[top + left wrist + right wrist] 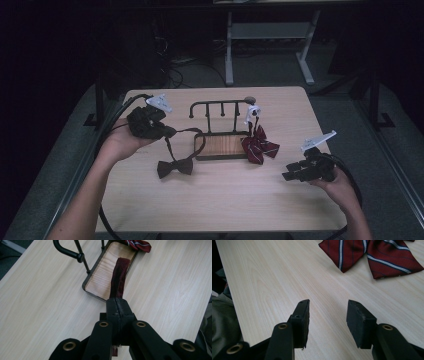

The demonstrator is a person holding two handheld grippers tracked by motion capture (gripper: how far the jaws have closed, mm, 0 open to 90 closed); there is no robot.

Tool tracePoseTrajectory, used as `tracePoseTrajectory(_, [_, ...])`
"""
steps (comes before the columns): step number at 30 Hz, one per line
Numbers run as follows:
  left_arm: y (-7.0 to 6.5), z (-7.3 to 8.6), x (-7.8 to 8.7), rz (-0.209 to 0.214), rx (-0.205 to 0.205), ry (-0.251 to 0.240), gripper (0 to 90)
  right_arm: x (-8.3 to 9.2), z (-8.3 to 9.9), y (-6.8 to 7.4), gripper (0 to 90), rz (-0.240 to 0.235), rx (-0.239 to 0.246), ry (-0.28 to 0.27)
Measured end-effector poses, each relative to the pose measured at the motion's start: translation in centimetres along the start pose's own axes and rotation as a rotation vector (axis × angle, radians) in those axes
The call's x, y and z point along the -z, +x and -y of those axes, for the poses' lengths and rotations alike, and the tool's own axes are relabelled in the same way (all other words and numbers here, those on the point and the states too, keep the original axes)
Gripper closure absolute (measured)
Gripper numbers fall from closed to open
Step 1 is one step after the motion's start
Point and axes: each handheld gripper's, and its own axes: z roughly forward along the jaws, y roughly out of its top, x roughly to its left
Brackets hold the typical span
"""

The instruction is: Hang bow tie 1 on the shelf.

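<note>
Dark bow tie [175,167] – lies flat on the wooden table [225,200], just in front of the rack's left corner. Its strap [192,131] runs up from the bow, loops over the left end of the tray and ends in the left gripper [170,133]. In the left gripper view the strap [119,277] looks dark maroon, drapes across the tray's wooden floor and comes straight into the jaws, which are pressed together on it – tight pinch, no gap seen.

Left gripper is held above the table left of the rack, jaws pointing right toward the rack; left hand [120,145] under it, cable trailing off the left table edge.

Rack [220,107] – black metal rail with short pegs, standing on a tray with a wood base [221,146], centre of table. A red striped bow tie [259,146] hangs or leans at the rack's right end, its lower wings touching the table by the tray's right corner; white tag [252,111] above it on the rail.

Right gripper [290,175] – near the right table edge, well apart from the rack, jaws pointing left. In the right gripper view [328,322] the jaws stand partly apart, nothing between them, bare table under them; red striped bow tie [372,255] ahead of them. Right hand [340,187] holds it low over the table.
</note>
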Motion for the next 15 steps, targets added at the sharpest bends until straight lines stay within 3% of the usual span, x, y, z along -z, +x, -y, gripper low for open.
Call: tracePoseTrajectory(15, [0.3,-1.3,0.6,0.015,-0.012,0.021,90.0,0.1,-0.1,0.3,53.3,0.006,0.008,-0.004])
